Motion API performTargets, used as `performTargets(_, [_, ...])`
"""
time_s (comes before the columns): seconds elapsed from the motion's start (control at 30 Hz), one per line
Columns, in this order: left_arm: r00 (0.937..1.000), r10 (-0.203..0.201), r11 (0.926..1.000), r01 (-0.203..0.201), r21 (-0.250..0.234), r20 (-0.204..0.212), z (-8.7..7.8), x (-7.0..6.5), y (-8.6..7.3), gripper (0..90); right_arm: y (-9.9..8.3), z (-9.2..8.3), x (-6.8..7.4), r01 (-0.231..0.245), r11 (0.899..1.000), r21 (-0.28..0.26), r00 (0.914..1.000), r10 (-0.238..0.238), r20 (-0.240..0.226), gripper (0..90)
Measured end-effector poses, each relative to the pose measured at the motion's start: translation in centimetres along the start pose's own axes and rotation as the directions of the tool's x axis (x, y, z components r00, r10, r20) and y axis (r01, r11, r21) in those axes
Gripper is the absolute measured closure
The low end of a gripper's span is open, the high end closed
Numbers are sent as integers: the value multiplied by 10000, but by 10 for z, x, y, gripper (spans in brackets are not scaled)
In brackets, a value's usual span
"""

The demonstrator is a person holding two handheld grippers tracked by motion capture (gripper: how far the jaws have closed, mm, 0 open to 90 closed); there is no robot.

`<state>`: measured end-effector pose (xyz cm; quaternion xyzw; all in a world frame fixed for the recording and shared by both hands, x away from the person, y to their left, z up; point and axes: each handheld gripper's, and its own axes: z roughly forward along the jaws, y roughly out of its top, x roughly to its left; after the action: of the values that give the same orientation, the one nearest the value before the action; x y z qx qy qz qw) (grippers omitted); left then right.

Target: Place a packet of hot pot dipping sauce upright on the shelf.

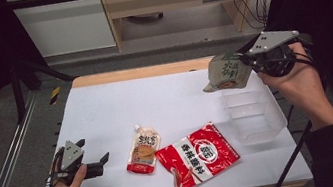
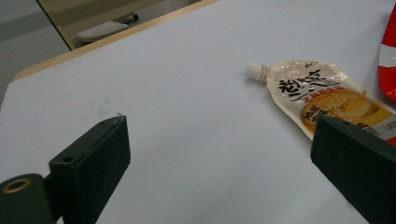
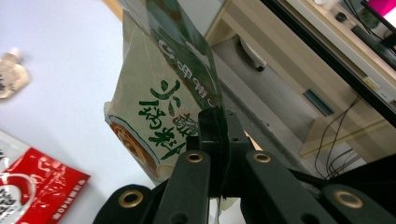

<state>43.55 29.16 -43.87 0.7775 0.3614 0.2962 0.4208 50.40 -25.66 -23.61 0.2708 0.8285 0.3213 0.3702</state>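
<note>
A white tabletop point(image 1: 107, 113) seen from above, with a person's hands coming in from the near edge, each holding a black two-jaw claw. The right claw point(image 1: 245, 60) is lifted above the far right part of the tabletop, its jaws clamped tight on the edge of a green-and-cream pouch point(image 1: 226, 72) printed with green characters; the pouch hangs in the air, off the surface, just beyond the far rim of a clear plastic box point(image 1: 255, 114) that sits by the right edge. In the right gripper view the pouch point(image 3: 159, 112) fans out from the pinched jaws of that claw point(image 3: 218, 135). The left claw point(image 1: 96, 164) is low at the near left corner, lying roughly level and pointing toward the middle; its jaws stand wide apart with nothing between them. In the left gripper view the spread jaws of this claw point(image 2: 219, 158) frame bare white surface. Near the middle of the front edge lies a small spouted pouch point(image 1: 143, 150) with a white cap, flat on the tabletop, also seen in the left gripper view point(image 2: 322, 98). Just to its right, touching or nearly so, a red-and-white packet point(image 1: 198, 155) lies flat at a slant
</note>
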Motion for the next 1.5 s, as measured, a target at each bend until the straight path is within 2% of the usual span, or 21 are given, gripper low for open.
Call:
performTargets(0.37, [9999, 100, 9999, -100, 81, -79, 2, 0, 1, 46, -22, 10, -16, -119, 9996, 238, 9990, 109, 430, 900])
performTargets(0.67, [9998, 135, 9999, -134, 59, -113, 3, 0, 1, 47, -39, 24, -28, -158, 9959, 885, 9982, 106, 590, 900])
performTargets(0.77, [9996, 280, 9995, -279, 174, -64, 3, 0, 1, 46, -42, 28, -32, -134, 9961, 871, 9979, 78, 635, 900])
performTargets(1.0, [9997, 222, 9997, -221, 96, -76, 3, 1, 1, 47, -46, 36, -38, -126, 9958, 905, 9968, 54, 793, 900])
performTargets(1.37, [9996, 274, 9995, -273, 128, -65, 4, 0, 1, 47, -56, 43, -41, -116, 9944, 1046, 9978, 47, 667, 900])
performTargets(1.5, [9995, 298, 9994, -297, 173, -62, 4, 1, 1, 47, -65, 50, -41, -144, 9928, 1190, 9982, 74, 593, 900])
